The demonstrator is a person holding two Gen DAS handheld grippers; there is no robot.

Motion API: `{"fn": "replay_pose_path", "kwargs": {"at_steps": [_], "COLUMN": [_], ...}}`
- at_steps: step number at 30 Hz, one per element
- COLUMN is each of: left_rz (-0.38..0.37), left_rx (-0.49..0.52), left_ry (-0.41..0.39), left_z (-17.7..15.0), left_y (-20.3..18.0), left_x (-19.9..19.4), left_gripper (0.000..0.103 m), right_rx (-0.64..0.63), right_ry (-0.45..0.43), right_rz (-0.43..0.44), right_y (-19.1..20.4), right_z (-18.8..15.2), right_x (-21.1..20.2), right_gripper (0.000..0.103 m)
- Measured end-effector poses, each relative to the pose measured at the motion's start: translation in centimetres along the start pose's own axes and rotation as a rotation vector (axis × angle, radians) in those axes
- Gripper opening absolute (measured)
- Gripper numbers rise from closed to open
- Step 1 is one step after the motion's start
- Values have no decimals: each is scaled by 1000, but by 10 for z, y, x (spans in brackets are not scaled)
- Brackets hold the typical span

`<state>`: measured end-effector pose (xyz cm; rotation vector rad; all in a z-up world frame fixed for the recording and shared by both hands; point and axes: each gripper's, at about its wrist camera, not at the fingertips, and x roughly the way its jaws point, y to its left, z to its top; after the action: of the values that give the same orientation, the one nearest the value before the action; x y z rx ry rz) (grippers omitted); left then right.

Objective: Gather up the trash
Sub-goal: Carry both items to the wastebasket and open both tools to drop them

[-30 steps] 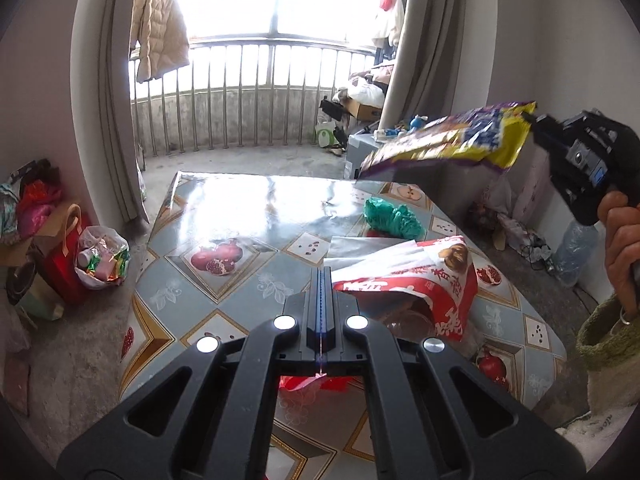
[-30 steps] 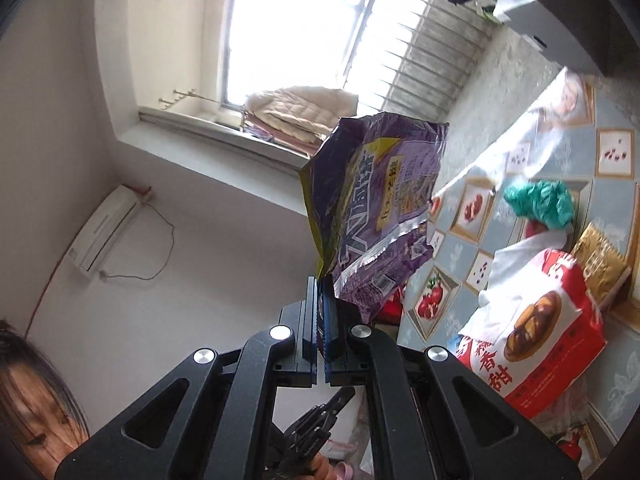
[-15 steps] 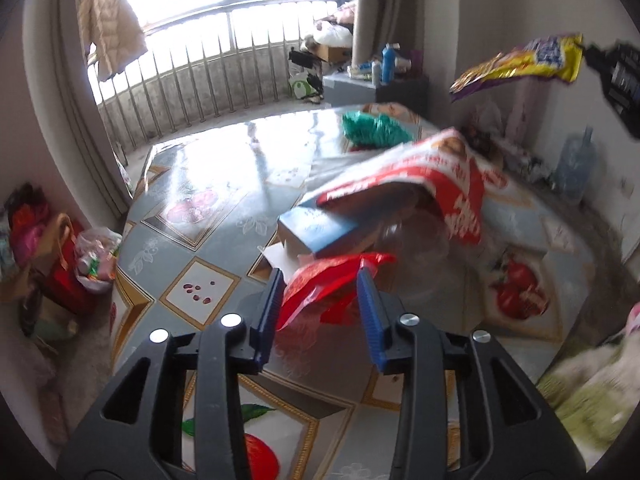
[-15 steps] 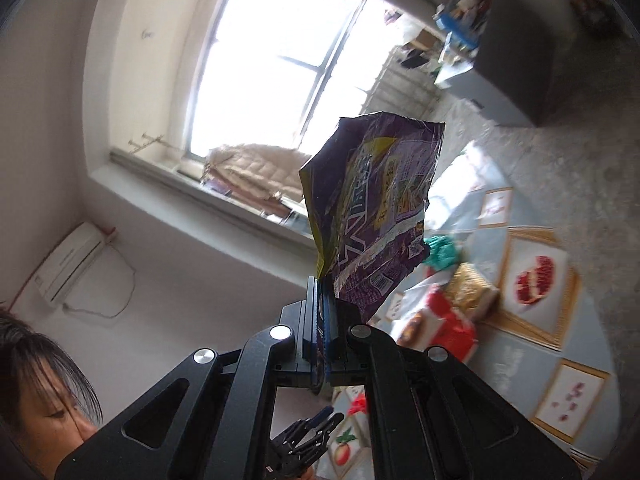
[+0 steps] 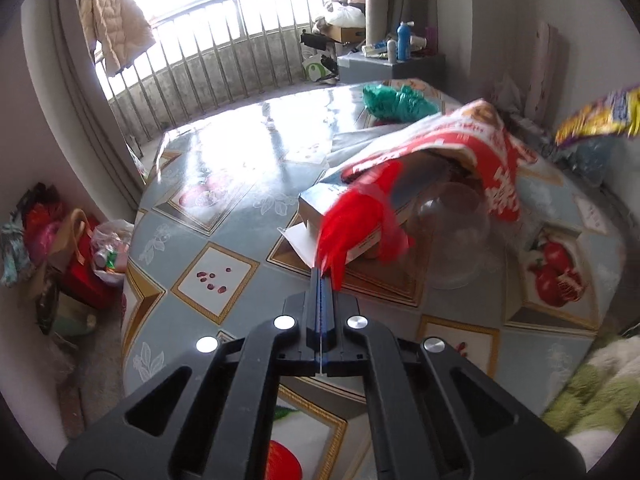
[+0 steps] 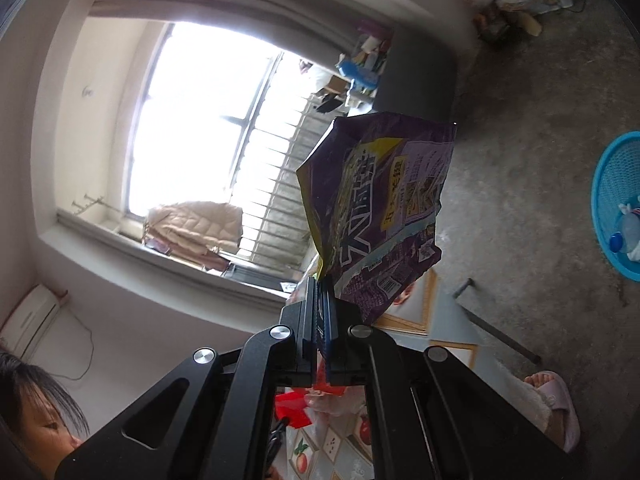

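Note:
My left gripper (image 5: 321,274) is shut on the tail of a crumpled red plastic wrapper (image 5: 356,220), just above the patterned table (image 5: 224,216). Behind the wrapper lie a blue box (image 5: 316,202), a clear plastic tub (image 5: 456,224) and a red-and-white snack bag (image 5: 468,136). A green plastic bag (image 5: 396,100) sits farther back. My right gripper (image 6: 322,280) is shut on the corner of a purple and yellow snack bag (image 6: 384,200), held in the air beside the table. That same bag (image 5: 596,116) shows at the right edge of the left wrist view.
A blue mesh basket (image 6: 616,204) holding a bottle stands on the concrete floor at the right. A person's slippered foot (image 6: 548,404) is near the table edge. Bags (image 5: 76,248) pile on the floor to the left. A grey cabinet (image 5: 388,66) stands by the balcony railing.
My left gripper sank to the table, opened around the red wrapper and closed on it. My right gripper swung the purple bag away from the table; the blue basket came into view.

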<state>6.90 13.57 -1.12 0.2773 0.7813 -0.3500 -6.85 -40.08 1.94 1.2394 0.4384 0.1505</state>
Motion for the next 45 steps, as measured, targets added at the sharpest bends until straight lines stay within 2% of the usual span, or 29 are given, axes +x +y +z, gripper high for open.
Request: {"fn": "replay_pose_path", "kwargs": {"at_steps": [3,5,8,11,13,18,20,23,28,32,34,38,40,42,43,44,45], "left_rz": [-32,-79,-230,-372,-477,-629,-701,-752,-800,-758,-728,-652,-640,-622,-629,-631,-620], "left_rx": [-41,-71,-124,-94,-56,104,158,218,307,436,476,518,519,536,534,528,515], "left_ry": [-25,-51,-109,-154,-155,-110,-67,-2,167,264,324,414,445,463,481,510,540], "left_z": [6,13,29,53,72,120,142,168,194,185,176,156,145,133,125,119,116], "left_y": [5,5,-3,-30,-60,-157,-203,-267,-391,-492,-527,-581,-600,-616,-617,-618,-620], "left_x": [-28,-47,-76,-89,-84,-54,-35,-7,53,103,132,192,219,243,249,257,267], "left_gripper": [0,0,0,0,0,0,0,0,0,0,0,0,0,0,3,12,17], "right_rx": [16,25,32,41,47,66,70,70,64,49,41,68,74,85,82,96,129], "right_ry": [-26,-45,-75,-115,-150,-229,-256,-290,-271,-231,-200,-145,-110,-76,-55,-22,-2], "right_rz": [-16,-25,-42,-62,-68,-111,-169,-264,-444,-583,-649,-735,-761,-864,-906,-937,-958], "right_y": [-10,-17,-25,-33,-40,-55,-65,-83,-113,-144,-165,-207,-229,-253,-264,-275,-285], "right_z": [4,6,10,15,17,14,12,15,22,32,35,47,54,61,63,64,65], "right_x": [-8,-16,-28,-45,-60,-93,-103,-113,-106,-86,-78,-62,-54,-44,-40,-35,-33], "right_gripper": [2,2,2,2,2,2,2,2,2,2,2,2,3,6,8,17,21]}}
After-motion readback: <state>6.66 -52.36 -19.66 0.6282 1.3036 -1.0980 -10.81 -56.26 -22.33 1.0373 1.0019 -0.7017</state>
